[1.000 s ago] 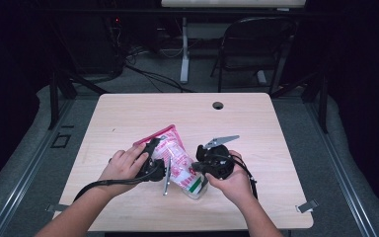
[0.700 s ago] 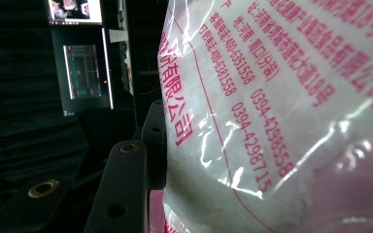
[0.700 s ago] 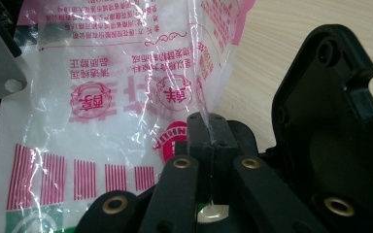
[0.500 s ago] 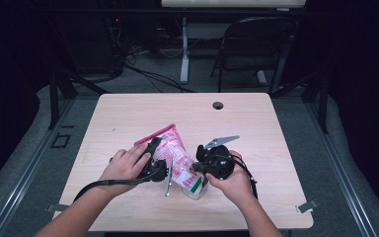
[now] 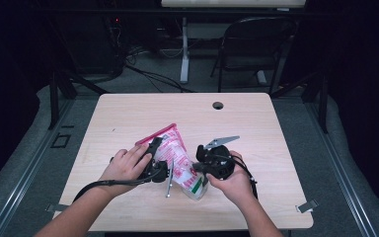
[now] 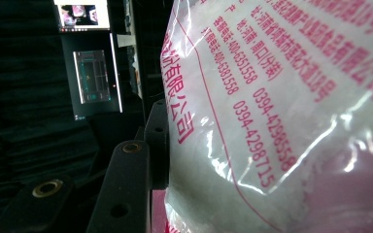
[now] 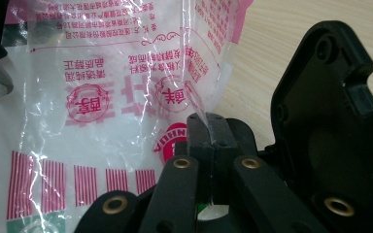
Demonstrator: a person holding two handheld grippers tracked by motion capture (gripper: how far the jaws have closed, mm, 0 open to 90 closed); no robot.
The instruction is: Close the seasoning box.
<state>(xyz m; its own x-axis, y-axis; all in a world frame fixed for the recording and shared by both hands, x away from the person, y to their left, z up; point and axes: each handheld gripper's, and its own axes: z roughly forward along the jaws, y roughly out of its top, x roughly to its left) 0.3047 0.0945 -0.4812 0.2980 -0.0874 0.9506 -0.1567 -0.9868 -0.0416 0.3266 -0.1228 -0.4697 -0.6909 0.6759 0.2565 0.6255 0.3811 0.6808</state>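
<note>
Right claw (image 7: 209, 141) pinches a fold of the plastic bag (image 5: 177, 160); left claw (image 5: 157, 165), half-closed, grips its side. Pulling apart could tear the film.

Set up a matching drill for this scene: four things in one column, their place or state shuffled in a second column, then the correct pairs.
Things:
1. right tool
2. plastic bag
3. cable hole
4. folding chair

Place or state:
A. on the floor beyond the table
B. jaws pinched shut on a fold of clear film
C. near the table's far edge
D. lying between the two hands, printed in pink

Pairs: 1-B, 2-D, 3-C, 4-A
</note>
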